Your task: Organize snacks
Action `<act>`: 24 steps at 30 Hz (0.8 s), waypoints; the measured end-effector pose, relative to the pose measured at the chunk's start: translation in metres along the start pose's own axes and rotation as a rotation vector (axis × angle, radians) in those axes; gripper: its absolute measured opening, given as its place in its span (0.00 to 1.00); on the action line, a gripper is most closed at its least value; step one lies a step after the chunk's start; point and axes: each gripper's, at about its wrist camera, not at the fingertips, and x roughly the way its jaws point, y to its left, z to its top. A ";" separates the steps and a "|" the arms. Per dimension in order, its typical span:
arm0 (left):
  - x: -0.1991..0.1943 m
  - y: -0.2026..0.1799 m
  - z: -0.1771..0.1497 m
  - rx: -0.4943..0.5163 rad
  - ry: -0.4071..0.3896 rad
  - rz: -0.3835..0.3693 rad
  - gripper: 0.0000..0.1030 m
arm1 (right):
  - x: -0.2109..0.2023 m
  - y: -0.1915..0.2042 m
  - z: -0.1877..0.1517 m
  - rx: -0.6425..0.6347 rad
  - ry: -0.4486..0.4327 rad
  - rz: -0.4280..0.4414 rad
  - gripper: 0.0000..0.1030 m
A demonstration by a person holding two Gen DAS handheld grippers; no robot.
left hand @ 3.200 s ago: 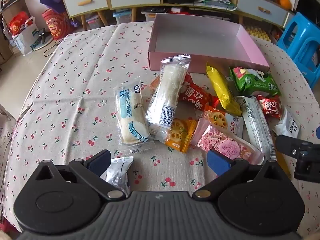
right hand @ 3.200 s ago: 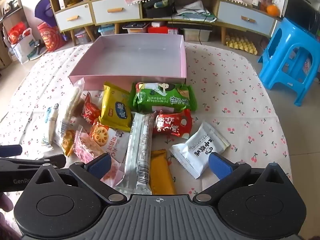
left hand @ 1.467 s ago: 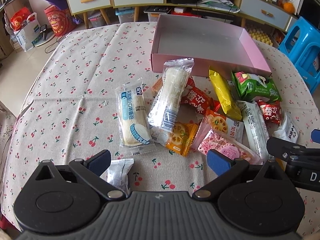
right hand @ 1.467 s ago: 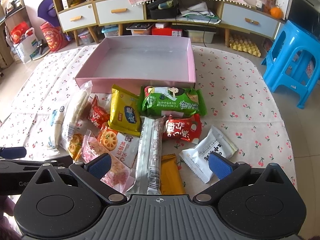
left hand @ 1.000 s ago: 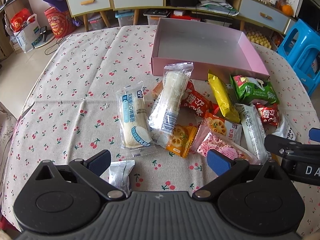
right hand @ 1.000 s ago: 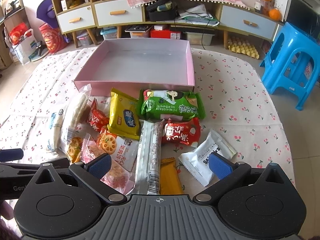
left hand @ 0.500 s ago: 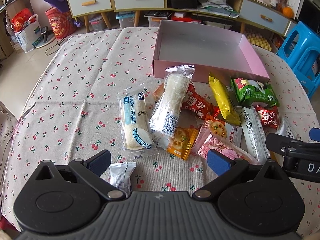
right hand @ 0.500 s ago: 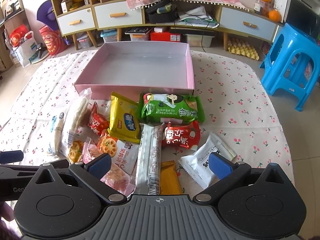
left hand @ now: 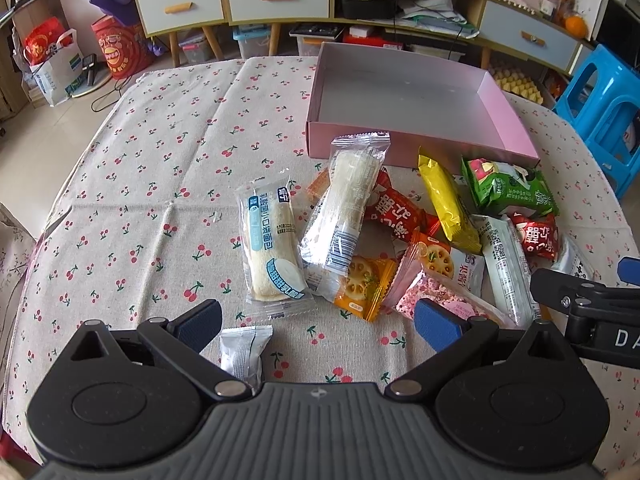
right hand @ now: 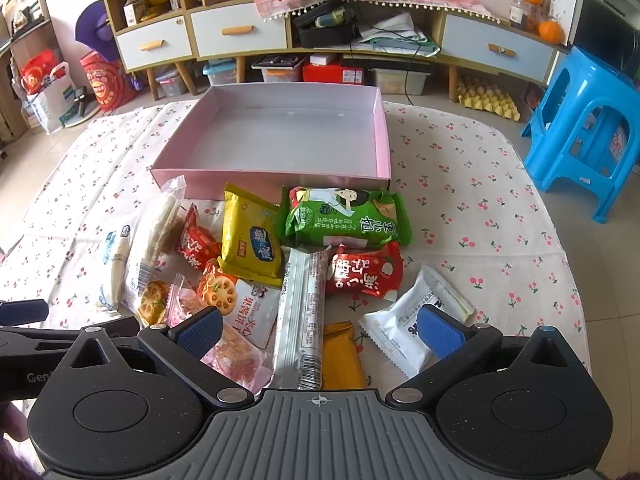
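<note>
An empty pink box [left hand: 516, 128] [right hand: 382, 136] stands at the far side of the cherry-print table. Several wrapped snacks lie in a pile in front of it: a white bread pack [left hand: 270, 246], a clear rice-cracker pack [left hand: 346, 200], a yellow pack [right hand: 250, 238], a green pack [right hand: 346, 216], a red pack [right hand: 364, 270], a silver bar [right hand: 302, 316] and a white sachet [right hand: 412, 326]. My left gripper [left hand: 318, 324] hovers open over the near edge, a small silver sachet [left hand: 242, 350] by its left finger. My right gripper [right hand: 320, 330] hangs open above the silver bar.
A blue plastic stool [right hand: 586, 128] stands off the table's right side. Drawer cabinets [right hand: 240, 32] with clutter line the far wall. Bags [left hand: 54, 68] sit on the floor at the left. The tablecloth's left half [left hand: 140, 184] carries no snacks.
Both grippers have drawn back and risen slightly, so the box and snacks sit a little lower in view. No snack has moved, and both jaws stay open.
</note>
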 end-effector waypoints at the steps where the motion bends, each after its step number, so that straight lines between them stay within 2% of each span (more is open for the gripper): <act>1: 0.000 0.000 0.000 0.000 -0.001 0.000 1.00 | 0.000 0.000 0.000 0.000 0.000 0.000 1.00; 17: -0.001 0.000 0.001 -0.003 -0.012 -0.013 1.00 | 0.001 -0.003 0.001 0.006 -0.001 0.001 1.00; 24: -0.006 0.002 0.001 -0.028 -0.061 -0.033 1.00 | -0.004 -0.009 0.005 0.050 -0.011 0.019 1.00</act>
